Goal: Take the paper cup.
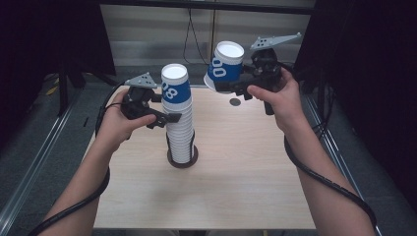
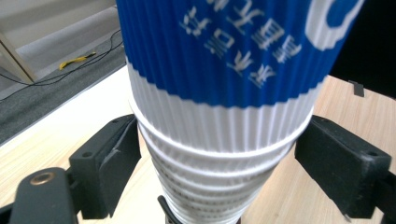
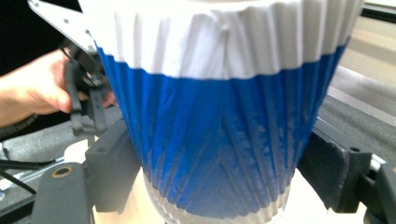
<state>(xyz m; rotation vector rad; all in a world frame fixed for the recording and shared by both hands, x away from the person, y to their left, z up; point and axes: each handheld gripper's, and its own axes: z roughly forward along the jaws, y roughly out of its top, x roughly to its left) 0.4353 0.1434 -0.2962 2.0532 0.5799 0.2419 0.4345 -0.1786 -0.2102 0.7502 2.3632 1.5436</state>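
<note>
Your bench carries the stack of cups at the frame's centre, on a dark base. The left tongs stand wide around it, pads just clear of the ribbed sides. The right tongs grip 1 cup, tilted, at upper right. Steady the stack low while you carry that cup clear.

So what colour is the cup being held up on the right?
Blue with a white band, the cup; clearest in the right gripper view.
</note>
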